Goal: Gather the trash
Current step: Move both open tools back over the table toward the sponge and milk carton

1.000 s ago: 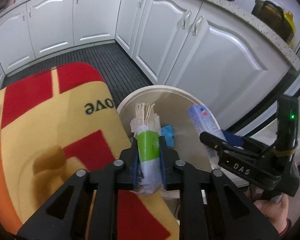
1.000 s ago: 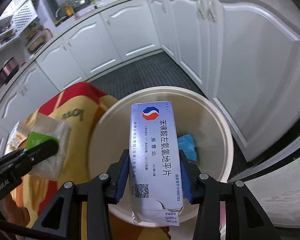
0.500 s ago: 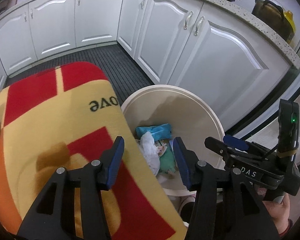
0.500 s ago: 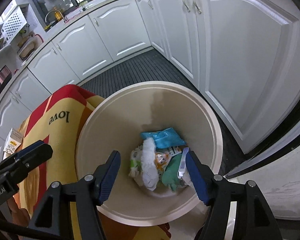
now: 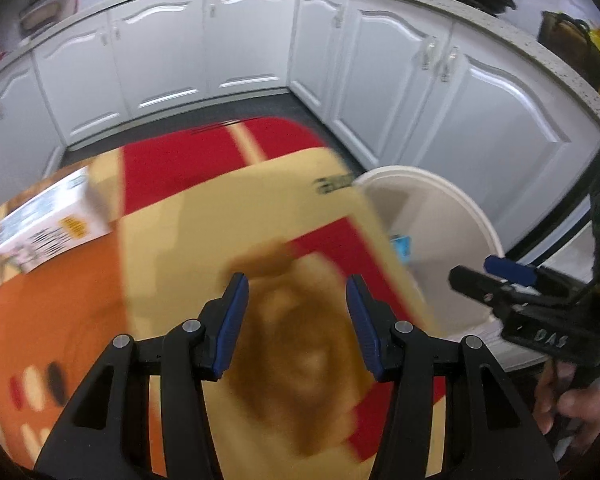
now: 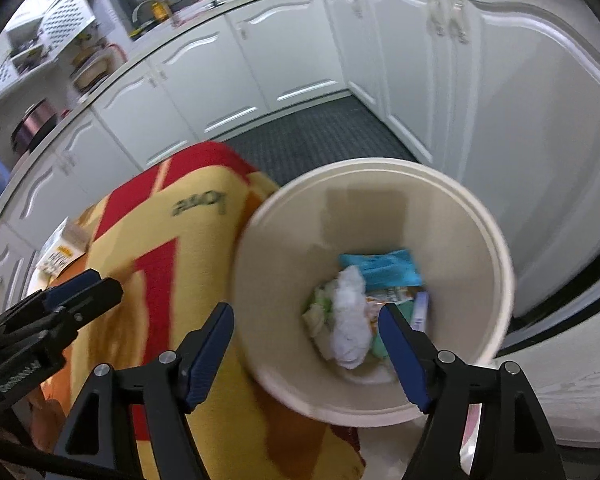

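A: Change since a second ago: both loads are gone from the jaws. The left gripper (image 5: 296,296) held a green-labelled wad, the right gripper (image 6: 306,334) a white medicine carton; both now lie in the cream bin (image 6: 496,236).

B: Left wrist view first?

A: Left gripper has swung away from the bin and now hangs over the red-and-yellow blanket (image 5: 204,240). Its jaws have just been opening; they stand parted, nothing between them. The bin sits to its right, half hidden by the blanket's edge. Picture is motion-blurred.

B: Anything left to collect?

A: A white printed box (image 5: 48,220) lies on the blanket on the far side from the bin. Probably the next piece.

B: Right wrist view?

A: Right gripper hovers above the bin's near rim. Its jaws have just been opening wider; empty. At the bin's bottom: a white crumpled tissue (image 6: 350,320), a blue packet (image 6: 384,270), the carton on edge (image 6: 420,312) against the wall.

B: Meaning?

A: Two items deposited. My judgement: the task is partly done, with the box outstanding.
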{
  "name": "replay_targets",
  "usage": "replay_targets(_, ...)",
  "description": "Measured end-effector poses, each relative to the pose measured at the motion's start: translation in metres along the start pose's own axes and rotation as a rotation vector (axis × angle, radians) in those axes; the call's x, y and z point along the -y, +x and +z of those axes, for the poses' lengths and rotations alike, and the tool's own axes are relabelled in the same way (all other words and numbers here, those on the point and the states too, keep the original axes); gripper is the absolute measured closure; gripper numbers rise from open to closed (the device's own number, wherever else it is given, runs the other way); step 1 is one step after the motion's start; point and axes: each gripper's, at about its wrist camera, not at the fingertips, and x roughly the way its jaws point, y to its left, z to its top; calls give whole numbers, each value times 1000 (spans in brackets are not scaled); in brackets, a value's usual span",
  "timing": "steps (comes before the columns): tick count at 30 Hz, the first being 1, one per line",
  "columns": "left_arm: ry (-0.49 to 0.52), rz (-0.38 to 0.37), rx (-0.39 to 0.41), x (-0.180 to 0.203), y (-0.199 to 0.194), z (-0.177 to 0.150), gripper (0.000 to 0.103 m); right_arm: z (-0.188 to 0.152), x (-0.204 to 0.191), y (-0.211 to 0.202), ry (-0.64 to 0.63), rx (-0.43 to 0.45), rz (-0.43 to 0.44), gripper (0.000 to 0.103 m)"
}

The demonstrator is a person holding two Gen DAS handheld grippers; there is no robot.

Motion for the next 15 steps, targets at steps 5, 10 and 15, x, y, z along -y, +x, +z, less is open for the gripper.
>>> replay_targets(5,-53,63,-18,-61,-20,-20,54,-2,-47,10,-85,-33,63,30)
replay_targets(10,-143,189,-18,-143,-47,-38,54,-7,-97,23,-171,-67,111,25)
replay_targets(15,-297,323,11,-234,-80,-40,54,-14,-140,36,-246,-94,145,25)
